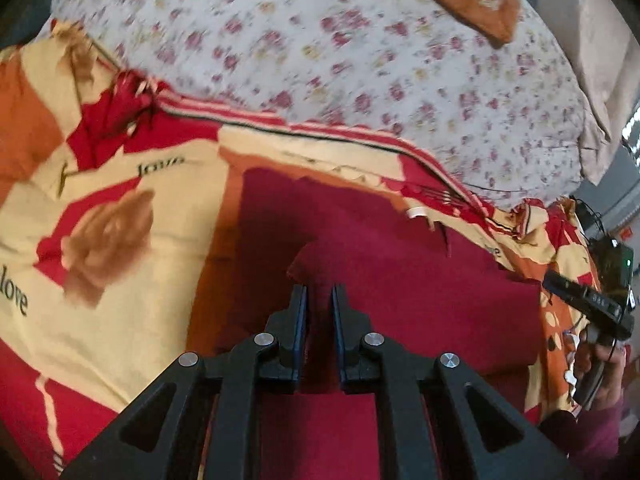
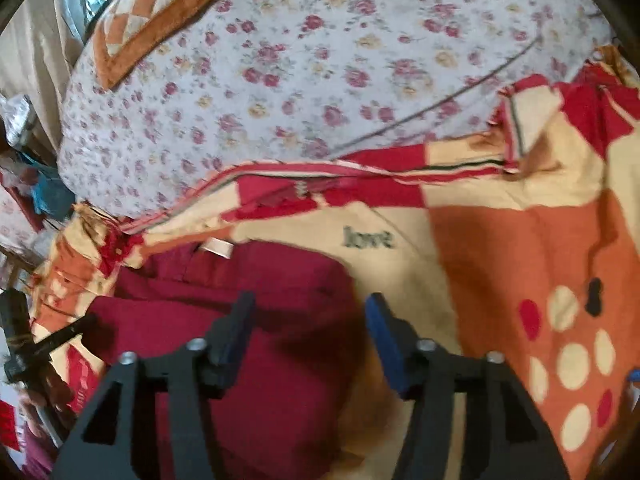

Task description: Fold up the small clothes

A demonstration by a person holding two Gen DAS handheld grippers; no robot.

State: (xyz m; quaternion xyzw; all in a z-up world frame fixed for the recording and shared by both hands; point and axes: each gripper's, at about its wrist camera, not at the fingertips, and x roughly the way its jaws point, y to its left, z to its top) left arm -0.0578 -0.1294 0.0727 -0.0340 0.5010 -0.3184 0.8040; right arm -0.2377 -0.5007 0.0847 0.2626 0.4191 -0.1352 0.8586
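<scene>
A dark red garment (image 1: pixel 400 264) lies on a patterned blanket on the bed. My left gripper (image 1: pixel 319 294) is shut on a raised pinch of the red fabric and lifts it a little. In the right wrist view the same red garment (image 2: pixel 248 320) lies at the lower left, with a pale label (image 2: pixel 218 247) at its far edge. My right gripper (image 2: pixel 310 312) is open and empty just above the garment's right edge. The right gripper and the hand that holds it also show in the left wrist view (image 1: pixel 588 300).
The blanket (image 1: pixel 120 208) is cream, orange and red with "love" lettering (image 2: pixel 368 239). Beyond it lies a floral quilt (image 2: pixel 320 60) and an orange checked pillow (image 2: pixel 160 12). Clutter stands off the bed's left side (image 2: pixel 24 184).
</scene>
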